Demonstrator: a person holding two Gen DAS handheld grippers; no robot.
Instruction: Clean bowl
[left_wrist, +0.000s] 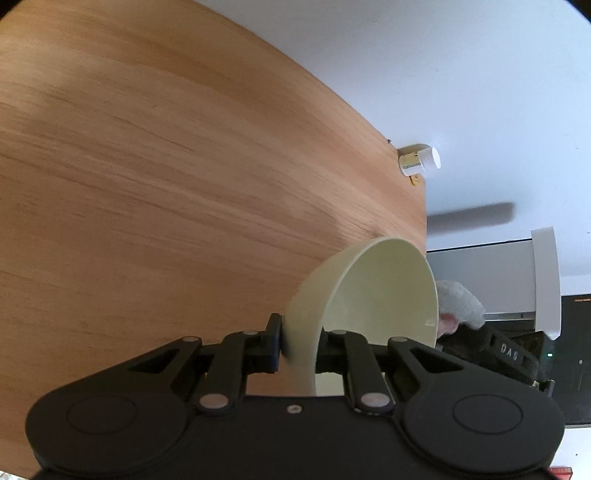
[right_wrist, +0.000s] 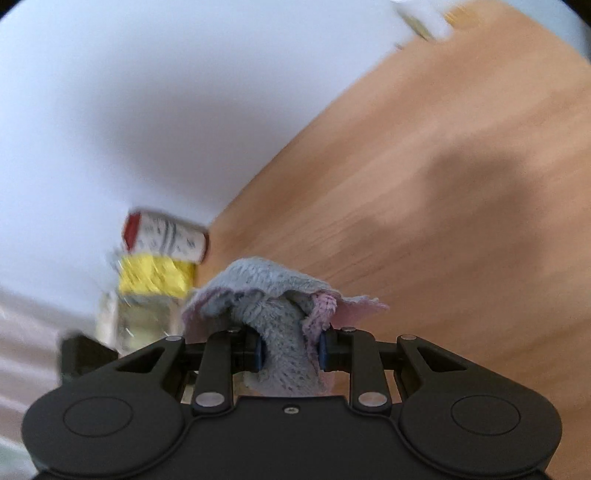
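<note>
Pale-green bowl (left_wrist: 369, 295) (rim clamped by left fingers (left_wrist: 275, 339)) hangs beside the table (left_wrist: 166, 166) edge; right fingers (right_wrist: 258, 349) pinch the cloth (right_wrist: 273, 295).

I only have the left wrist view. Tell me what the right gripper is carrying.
Observer: The right gripper is shut on a grey and pink cloth.
Operator: Say how it sits in the jaws.
Observer: Bunched; its middle is pinched between them and the rest fans out ahead.
Operator: Report what else is near it.
Observer: A blurred red-capped container and a yellow pack at the wooden table edge.
</note>
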